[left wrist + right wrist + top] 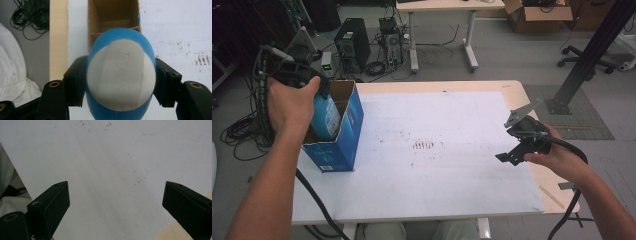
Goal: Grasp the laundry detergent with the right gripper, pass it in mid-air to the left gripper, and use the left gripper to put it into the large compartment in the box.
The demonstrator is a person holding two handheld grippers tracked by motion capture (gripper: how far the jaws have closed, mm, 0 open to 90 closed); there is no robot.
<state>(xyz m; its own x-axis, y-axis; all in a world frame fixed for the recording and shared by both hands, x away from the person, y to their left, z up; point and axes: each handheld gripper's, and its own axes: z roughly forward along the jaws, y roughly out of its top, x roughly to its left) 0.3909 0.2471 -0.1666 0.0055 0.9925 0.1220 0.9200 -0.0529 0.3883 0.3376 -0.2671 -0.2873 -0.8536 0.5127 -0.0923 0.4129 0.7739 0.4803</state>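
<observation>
Your left gripper pinches the blue bottle across its rounded body, hanging it over the mouth of the open blue carton at the table's left edge. The bottle looks smooth, curved plastic, likely slippery and fairly light, so grip its widest part. The carton's thin cardboard walls and flaps are what could catch it. Your right gripper hovers spread and empty above the white table, well apart.

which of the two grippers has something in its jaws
The left gripper: its jaws clamp a blue bottle over the open blue box. The right gripper stands open, with nothing between its jaws.
</observation>
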